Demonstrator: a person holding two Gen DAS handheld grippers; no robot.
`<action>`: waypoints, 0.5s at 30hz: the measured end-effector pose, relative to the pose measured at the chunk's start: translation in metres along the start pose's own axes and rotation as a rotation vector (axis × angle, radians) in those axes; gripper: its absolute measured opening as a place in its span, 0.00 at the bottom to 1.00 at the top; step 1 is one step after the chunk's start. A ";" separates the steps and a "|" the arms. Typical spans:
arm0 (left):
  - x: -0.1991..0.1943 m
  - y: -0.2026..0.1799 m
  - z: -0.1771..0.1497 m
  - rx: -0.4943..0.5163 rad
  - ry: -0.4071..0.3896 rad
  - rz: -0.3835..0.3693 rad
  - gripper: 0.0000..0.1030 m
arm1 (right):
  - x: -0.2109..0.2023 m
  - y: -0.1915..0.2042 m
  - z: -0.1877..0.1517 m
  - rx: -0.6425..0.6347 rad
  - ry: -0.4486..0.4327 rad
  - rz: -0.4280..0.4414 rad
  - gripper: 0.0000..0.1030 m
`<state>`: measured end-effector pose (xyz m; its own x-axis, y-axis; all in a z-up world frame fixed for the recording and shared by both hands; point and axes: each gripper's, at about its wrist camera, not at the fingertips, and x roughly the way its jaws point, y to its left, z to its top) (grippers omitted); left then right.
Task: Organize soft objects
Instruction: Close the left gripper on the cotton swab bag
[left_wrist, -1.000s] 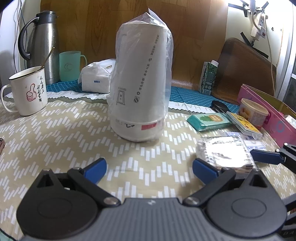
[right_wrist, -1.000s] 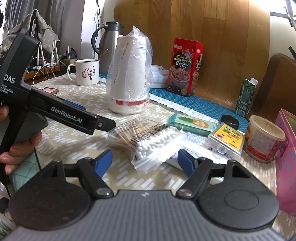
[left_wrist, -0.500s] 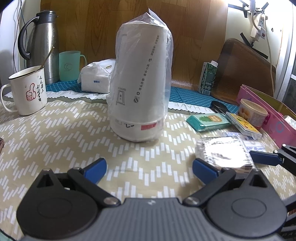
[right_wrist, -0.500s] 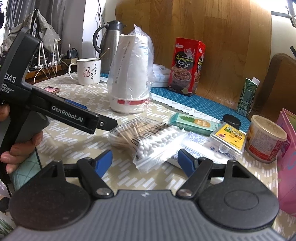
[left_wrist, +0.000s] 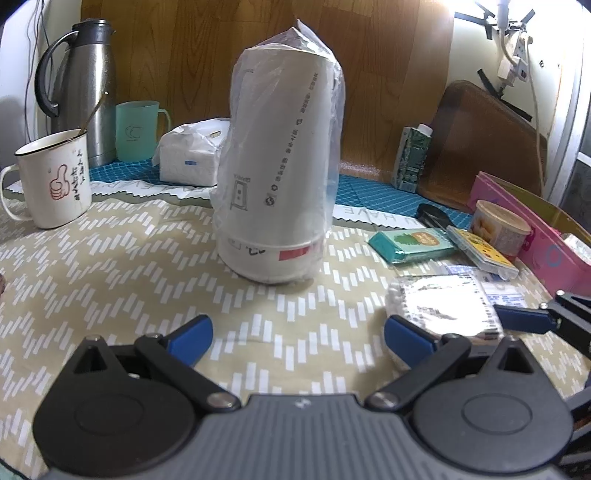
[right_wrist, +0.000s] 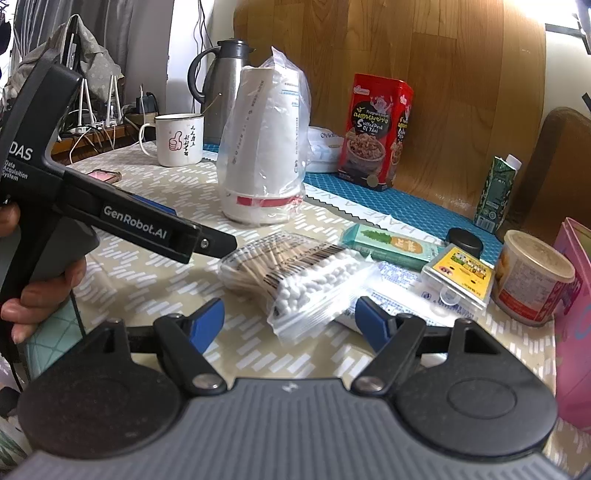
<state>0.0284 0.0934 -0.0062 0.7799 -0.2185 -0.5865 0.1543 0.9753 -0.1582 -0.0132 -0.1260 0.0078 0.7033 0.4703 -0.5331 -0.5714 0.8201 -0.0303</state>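
From the left wrist view, the left tool (left_wrist: 297, 336) hangs over the counter (left_wrist: 110, 266) with its blue-tipped jaws spread wide and nothing between them, only the patterned cloth below. Straight ahead stands a stack of paper cups in a plastic bag (left_wrist: 279, 177), upright on the cloth and well apart from the tool. To the left are a white enamel mug (left_wrist: 53, 181) with a thumbs-up drawing, a steel thermos (left_wrist: 85, 88) and a pale green cup (left_wrist: 137, 131) behind it, and a soft tissue pack (left_wrist: 190, 158) lying near the back. On the right, just beside the left tool's right jaw, lies the bag of cotton swabs (left_wrist: 439, 302), with one blue finger of the right tool (left_wrist: 524, 318) reaching in from the edge and ending at the bag's far side. Further right sit a teal packet (left_wrist: 410, 243), a small yellow box (left_wrist: 480, 251), a round tub (left_wrist: 498, 227) and a pink box (left_wrist: 532, 229). From the right wrist view, the right tool (right_wrist: 290, 319) is released too, jaws held wide, and the bag of cotton swabs (right_wrist: 295, 273) lies on the counter just ahead, its near corner reaching between the fingertips without either pad touching it. The left tool's black body (right_wrist: 122, 218) crosses the left side, gripped by a hand (right_wrist: 33, 291). Behind stand the bagged cups (right_wrist: 266, 151), the mug (right_wrist: 179, 138), a red snack box (right_wrist: 378, 129) and a green carton (right_wrist: 496, 192).
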 end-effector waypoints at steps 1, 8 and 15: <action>-0.001 0.000 0.000 -0.001 -0.006 -0.016 0.99 | 0.000 0.000 0.000 -0.003 0.002 0.004 0.78; -0.015 -0.012 -0.006 0.082 -0.080 -0.115 0.97 | 0.006 0.001 0.002 0.053 0.034 0.094 0.37; -0.012 -0.009 -0.004 0.049 -0.046 -0.144 0.97 | 0.005 0.007 0.003 0.059 0.033 0.091 0.38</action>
<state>0.0153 0.0875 -0.0006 0.7745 -0.3552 -0.5235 0.2946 0.9348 -0.1984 -0.0126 -0.1172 0.0074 0.6348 0.5336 -0.5588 -0.6055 0.7928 0.0692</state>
